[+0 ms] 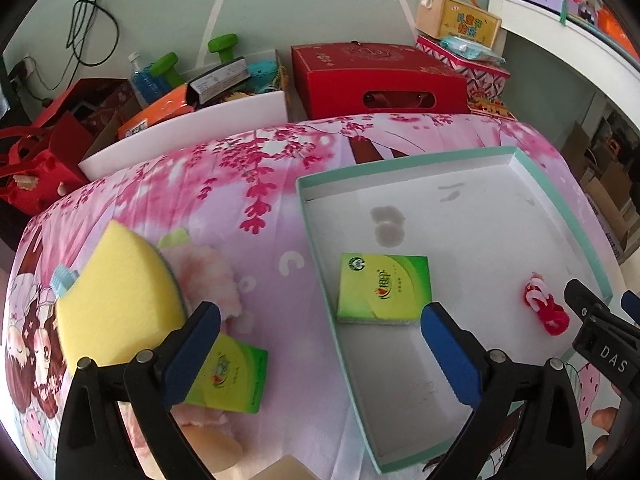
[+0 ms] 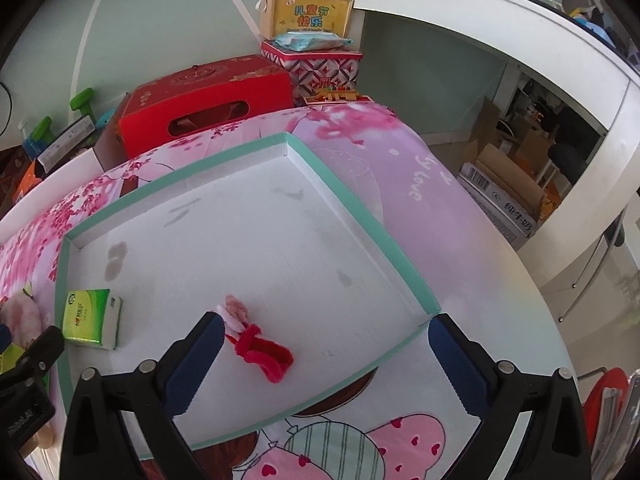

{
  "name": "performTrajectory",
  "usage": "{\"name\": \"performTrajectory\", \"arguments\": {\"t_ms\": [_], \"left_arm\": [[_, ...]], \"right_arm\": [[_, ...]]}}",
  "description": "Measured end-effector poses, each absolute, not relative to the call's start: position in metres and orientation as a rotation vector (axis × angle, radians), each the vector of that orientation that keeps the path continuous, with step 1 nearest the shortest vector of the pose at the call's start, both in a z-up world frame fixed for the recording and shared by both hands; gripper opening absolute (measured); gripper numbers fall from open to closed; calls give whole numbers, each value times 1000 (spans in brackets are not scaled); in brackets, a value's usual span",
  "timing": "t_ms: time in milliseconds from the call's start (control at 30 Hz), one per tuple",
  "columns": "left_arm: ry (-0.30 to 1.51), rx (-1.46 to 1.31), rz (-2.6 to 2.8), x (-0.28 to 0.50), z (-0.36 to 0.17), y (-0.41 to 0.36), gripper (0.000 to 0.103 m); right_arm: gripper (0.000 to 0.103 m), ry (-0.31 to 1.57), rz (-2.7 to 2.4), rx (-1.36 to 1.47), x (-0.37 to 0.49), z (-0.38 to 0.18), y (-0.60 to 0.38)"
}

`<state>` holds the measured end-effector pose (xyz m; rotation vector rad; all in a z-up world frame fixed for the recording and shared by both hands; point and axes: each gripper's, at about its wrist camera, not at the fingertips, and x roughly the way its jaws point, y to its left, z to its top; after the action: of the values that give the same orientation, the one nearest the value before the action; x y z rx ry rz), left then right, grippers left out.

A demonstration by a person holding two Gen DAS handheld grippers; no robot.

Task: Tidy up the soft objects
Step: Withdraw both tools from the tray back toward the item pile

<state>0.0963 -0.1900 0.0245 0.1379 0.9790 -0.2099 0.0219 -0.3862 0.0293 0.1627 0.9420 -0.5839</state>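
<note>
A shallow white tray with a teal rim (image 1: 404,162) (image 2: 362,216) lies on the pink floral cloth. Inside it are a green tissue pack (image 1: 384,288) (image 2: 92,318) and a small red-and-white fuzzy toy (image 1: 546,308) (image 2: 256,344). My left gripper (image 1: 320,340) is open over the tray's left rim, nothing between its fingers. A second green tissue pack (image 1: 228,376), a yellow sponge (image 1: 116,300) and a pink plush (image 1: 208,280) lie on the cloth to the left. My right gripper (image 2: 326,360) is open above the tray's near corner, the toy lying loose by its left finger.
Behind the table stand a red box (image 1: 380,76) (image 2: 208,100), a patterned tin (image 2: 320,68) and a white bin (image 1: 192,136) full of clutter. A white desk (image 2: 520,32) rises at the right, with cardboard boxes (image 2: 500,196) beneath it.
</note>
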Motion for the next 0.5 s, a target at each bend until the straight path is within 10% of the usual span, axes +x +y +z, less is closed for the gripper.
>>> {"name": "performTrajectory", "arguments": {"t_ms": [500], "left_arm": [[916,46,-142,74,51,-141,100]], "right_arm": [[103,938,-527,131,23,36,-367]]}}
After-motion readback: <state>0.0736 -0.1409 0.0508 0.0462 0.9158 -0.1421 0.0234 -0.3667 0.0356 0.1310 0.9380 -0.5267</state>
